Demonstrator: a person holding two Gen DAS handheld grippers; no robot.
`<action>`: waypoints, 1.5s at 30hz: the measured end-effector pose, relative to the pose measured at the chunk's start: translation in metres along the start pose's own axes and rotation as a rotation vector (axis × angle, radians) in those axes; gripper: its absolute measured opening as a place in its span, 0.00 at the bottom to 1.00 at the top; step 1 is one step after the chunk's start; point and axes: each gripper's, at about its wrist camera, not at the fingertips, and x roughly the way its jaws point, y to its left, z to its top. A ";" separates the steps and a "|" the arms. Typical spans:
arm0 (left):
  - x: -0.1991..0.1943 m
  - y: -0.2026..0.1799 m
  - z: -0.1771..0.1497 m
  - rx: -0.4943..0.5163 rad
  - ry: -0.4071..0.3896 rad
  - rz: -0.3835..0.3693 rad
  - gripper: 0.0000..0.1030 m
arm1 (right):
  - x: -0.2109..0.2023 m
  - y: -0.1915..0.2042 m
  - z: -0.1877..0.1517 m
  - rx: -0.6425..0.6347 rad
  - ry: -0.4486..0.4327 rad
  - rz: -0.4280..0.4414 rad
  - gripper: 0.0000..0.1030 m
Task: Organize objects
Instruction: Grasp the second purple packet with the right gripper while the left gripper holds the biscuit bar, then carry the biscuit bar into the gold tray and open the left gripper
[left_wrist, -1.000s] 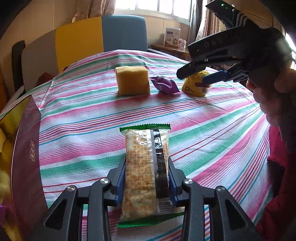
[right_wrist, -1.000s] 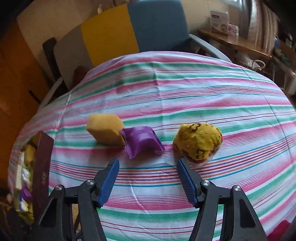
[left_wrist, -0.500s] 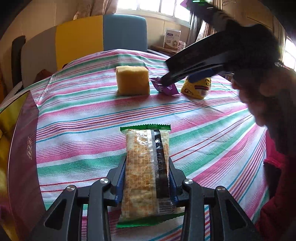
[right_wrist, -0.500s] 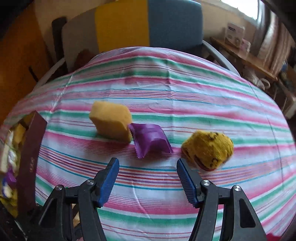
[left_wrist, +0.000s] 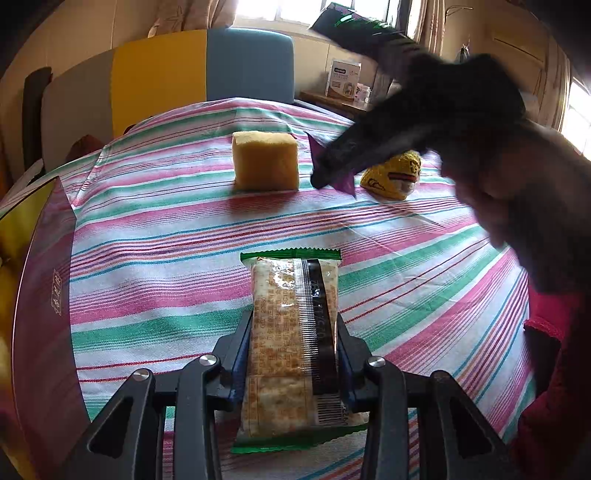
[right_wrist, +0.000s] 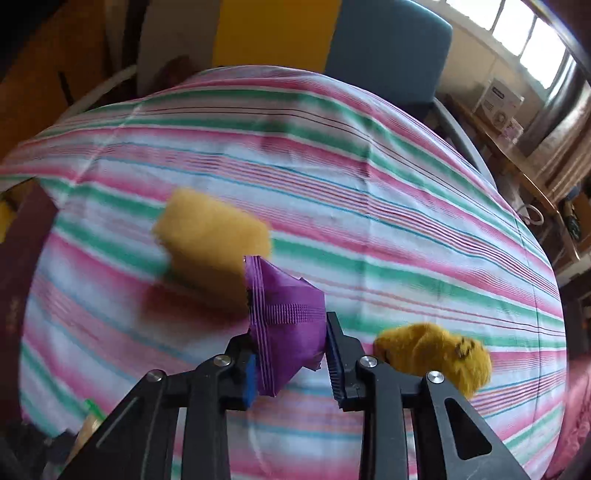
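Striped cloth is covering the bench (left_wrist: 155, 236), where the cracker pack (left_wrist: 293, 325), judged light and brittle, is being held across its middle by the narrowly closed left tool (left_wrist: 293, 354) at 6 o'clock. The purple packet (right_wrist: 286, 325), judged soft and crinkly, is being pinched by the nearly closed right tool (right_wrist: 290, 360). It is being flanked closely by the yellow sponge (right_wrist: 210, 243) at 10 o'clock and the yellow plush toy (right_wrist: 436, 350) at 3 o'clock, while a dark red box (left_wrist: 44, 295) is being kept at 9 o'clock.

Little can be read. The clear cracker packet with green sealed ends (left_wrist: 293, 332) carries a printed black strip, small print and a barcode near its lower end, all illegible. The dark maroon box (left_wrist: 48, 295) at the table's left edge bears a small pale emblem, unreadable.
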 end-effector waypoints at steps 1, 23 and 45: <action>0.000 0.000 0.000 0.000 0.000 -0.001 0.38 | -0.006 0.003 -0.006 -0.011 0.006 0.020 0.30; -0.056 -0.003 0.006 -0.013 -0.007 -0.026 0.35 | -0.018 0.001 -0.038 0.062 -0.018 0.054 0.30; -0.064 0.258 0.050 -0.504 0.159 0.198 0.35 | -0.036 0.010 -0.036 0.034 -0.091 0.079 0.30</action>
